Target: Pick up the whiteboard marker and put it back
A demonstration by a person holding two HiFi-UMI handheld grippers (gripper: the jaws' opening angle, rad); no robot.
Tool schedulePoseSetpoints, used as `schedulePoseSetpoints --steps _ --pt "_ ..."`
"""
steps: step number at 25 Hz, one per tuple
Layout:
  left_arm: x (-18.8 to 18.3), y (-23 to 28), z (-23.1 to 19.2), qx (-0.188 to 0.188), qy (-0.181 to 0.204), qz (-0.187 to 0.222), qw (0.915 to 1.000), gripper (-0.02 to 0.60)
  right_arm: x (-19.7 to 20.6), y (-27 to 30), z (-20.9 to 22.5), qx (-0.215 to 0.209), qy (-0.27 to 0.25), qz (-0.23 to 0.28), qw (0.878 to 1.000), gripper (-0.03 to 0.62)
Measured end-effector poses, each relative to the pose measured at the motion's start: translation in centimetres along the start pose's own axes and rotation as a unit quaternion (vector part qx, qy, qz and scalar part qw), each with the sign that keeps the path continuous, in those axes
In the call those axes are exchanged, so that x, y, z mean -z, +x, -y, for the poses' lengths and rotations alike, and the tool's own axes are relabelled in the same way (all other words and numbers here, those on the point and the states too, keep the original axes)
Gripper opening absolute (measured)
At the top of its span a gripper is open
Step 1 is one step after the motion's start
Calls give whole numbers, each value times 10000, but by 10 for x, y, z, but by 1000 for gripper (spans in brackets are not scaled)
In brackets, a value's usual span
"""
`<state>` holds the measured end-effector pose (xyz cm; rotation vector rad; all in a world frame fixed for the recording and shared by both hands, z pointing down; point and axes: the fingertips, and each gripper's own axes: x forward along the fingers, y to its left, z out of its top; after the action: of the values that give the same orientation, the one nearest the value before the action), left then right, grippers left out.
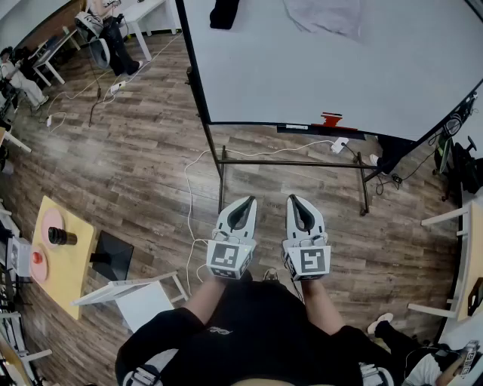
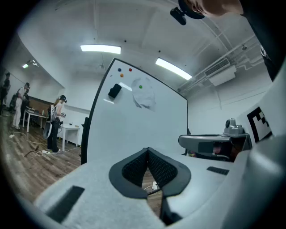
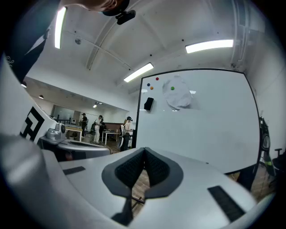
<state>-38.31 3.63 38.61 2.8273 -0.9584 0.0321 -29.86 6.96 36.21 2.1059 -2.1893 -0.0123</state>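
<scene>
A whiteboard (image 1: 339, 60) on a black rolling stand fills the far side of the head view. On its tray lies a small red item (image 1: 330, 119), too small to tell whether it is the marker. A black eraser (image 1: 224, 13) and a pale cloth (image 1: 324, 15) cling to the board higher up. My left gripper (image 1: 243, 200) and right gripper (image 1: 296, 199) are held side by side, level, well short of the board's stand. Both are shut with nothing between the pads. The left gripper view shows its tips (image 2: 148, 150) meeting. The right gripper view shows the same (image 3: 144, 150).
A yellow table (image 1: 64, 260) with a dark cup and a pink plate stands at the left. Beside it is a white stool (image 1: 139, 290). White cables (image 1: 192, 196) trail over the wooden floor by the stand's legs. Desks stand at the right edge, and people are at the far back left.
</scene>
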Motion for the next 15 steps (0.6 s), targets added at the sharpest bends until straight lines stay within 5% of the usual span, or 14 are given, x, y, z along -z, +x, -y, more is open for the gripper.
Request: schedulePoseSetpoints --steps 7,15 --pt "4 1 -45 209 -58 -41 9998 6 -1 35 -28 95 -75 54 9999 3" --pt "26 33 -46 574 -98 -374 9976 6 18 55 -13 295 27 -79 9995 3"
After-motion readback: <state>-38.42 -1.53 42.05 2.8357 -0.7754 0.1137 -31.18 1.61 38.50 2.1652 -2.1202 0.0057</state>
